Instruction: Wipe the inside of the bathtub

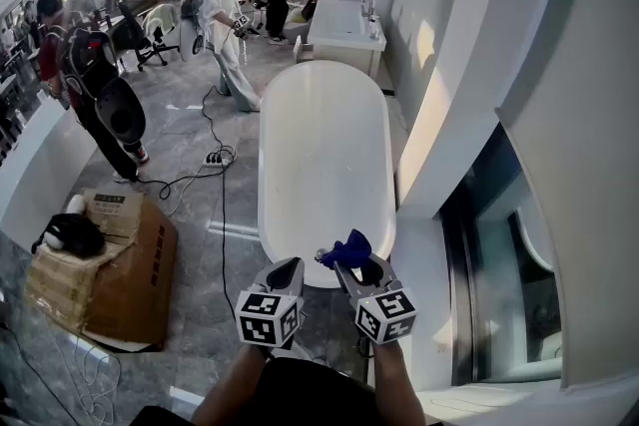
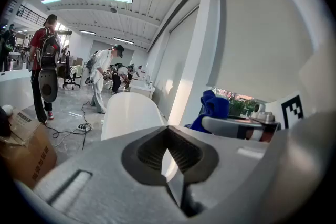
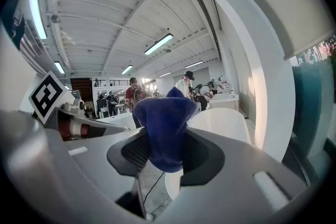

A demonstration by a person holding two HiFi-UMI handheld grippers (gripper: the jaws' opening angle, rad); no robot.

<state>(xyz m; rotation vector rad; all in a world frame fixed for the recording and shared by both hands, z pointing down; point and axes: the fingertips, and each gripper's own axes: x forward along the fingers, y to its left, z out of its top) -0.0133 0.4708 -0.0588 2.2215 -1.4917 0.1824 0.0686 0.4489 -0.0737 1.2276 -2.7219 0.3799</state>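
Note:
A long white oval bathtub (image 1: 324, 155) stands on the grey floor ahead of me, also in the left gripper view as bathtub (image 2: 128, 113) and the right gripper view as bathtub (image 3: 220, 120). My right gripper (image 1: 351, 259) is shut on a blue cloth (image 1: 347, 249), held just above the tub's near end; the cloth (image 3: 165, 131) bulges between its jaws. My left gripper (image 1: 290, 272) sits beside it to the left, jaws closed on nothing, over the tub's near rim. The left gripper view shows the blue cloth (image 2: 212, 110) to its right.
A cardboard box (image 1: 105, 264) with a dark bag stands at left. A power strip (image 1: 218, 157) and cables trail along the floor beside the tub. A white wall column (image 1: 469, 115) hugs the tub's right side. Several people (image 1: 225, 10) work farther back near another tub (image 1: 344, 30).

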